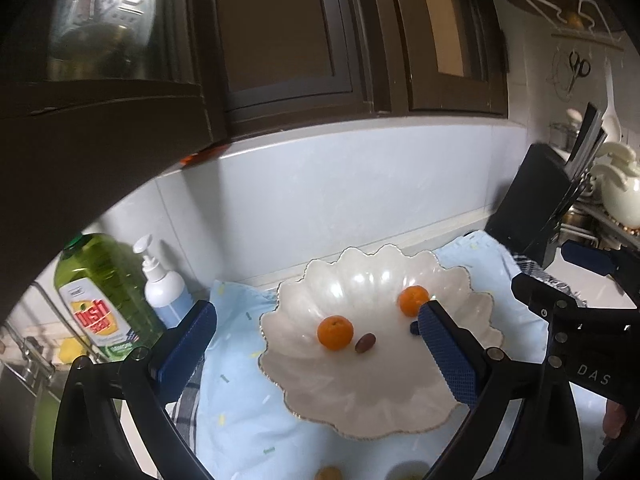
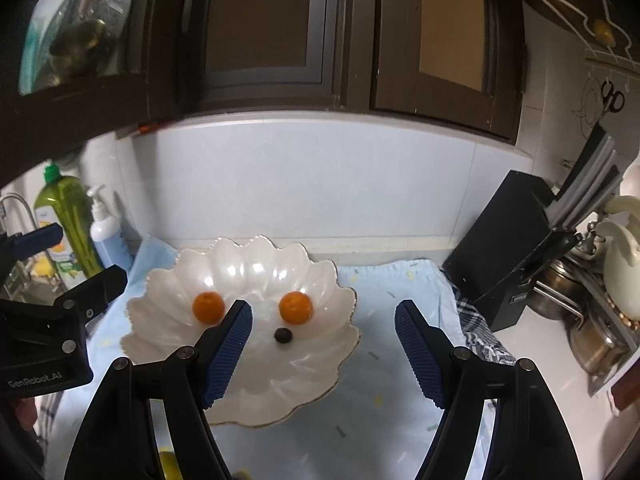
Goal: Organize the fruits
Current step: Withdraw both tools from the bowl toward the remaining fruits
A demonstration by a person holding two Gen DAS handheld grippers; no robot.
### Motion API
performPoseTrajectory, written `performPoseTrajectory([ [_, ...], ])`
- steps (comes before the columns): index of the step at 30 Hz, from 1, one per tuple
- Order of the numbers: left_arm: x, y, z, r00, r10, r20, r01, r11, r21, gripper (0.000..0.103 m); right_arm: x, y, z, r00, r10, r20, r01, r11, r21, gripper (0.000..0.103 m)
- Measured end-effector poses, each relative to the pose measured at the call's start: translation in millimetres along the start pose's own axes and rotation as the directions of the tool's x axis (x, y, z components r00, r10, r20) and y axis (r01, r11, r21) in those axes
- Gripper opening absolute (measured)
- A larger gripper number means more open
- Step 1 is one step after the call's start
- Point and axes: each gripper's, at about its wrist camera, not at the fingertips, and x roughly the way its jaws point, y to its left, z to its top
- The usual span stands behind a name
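A white shell-shaped bowl (image 1: 360, 392) rests on a light blue cloth (image 1: 240, 400). In it lie two small oranges (image 1: 335, 333) (image 1: 414, 300), a brown oval fruit (image 1: 365, 343), and a dark berry (image 2: 283, 336). My left gripper (image 1: 316, 310) hangs open above the bowl's near side with nothing between its fingers. My right gripper (image 2: 324, 308) is open too and holds nothing; it spans the bowl's right rim (image 2: 352, 320) and the cloth. In the right wrist view the oranges (image 2: 208, 307) (image 2: 295, 308) sit just beyond its left finger. A yellowish fruit (image 1: 329, 473) peeks in at the bottom edge.
A green dish soap bottle (image 1: 96, 296) and a white pump bottle (image 1: 164, 284) stand left of the cloth by the sink. A black knife block (image 2: 504, 256), metal pots (image 2: 592, 344) and a cream jug (image 2: 624, 264) crowd the right. Dark cabinets hang overhead.
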Motion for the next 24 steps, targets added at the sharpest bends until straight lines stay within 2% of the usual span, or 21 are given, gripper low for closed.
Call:
performPoseTrajectory([
  [6,-31,6,-5,1.000,0.001,0.027,-0.001,1.000,-0.016,0.103,-31,6,-4,0.999,-0.006,0.044,0.007,1.000,-0.012,0.075],
  [13,-64,10,-16,0.999,0.005,0.051,-0.004,1.000,-0.026,0.103,-59,15,-11,0.997,0.024,0.072,-0.022,1.000,-0.022,0.075],
  [24,-97,16,-44,0.999,0.012,0.038,-0.011,1.000,-0.016,0.103,-84,26,-38,0.997,0.048,0.060,-0.047,0.999,-0.014,0.075],
])
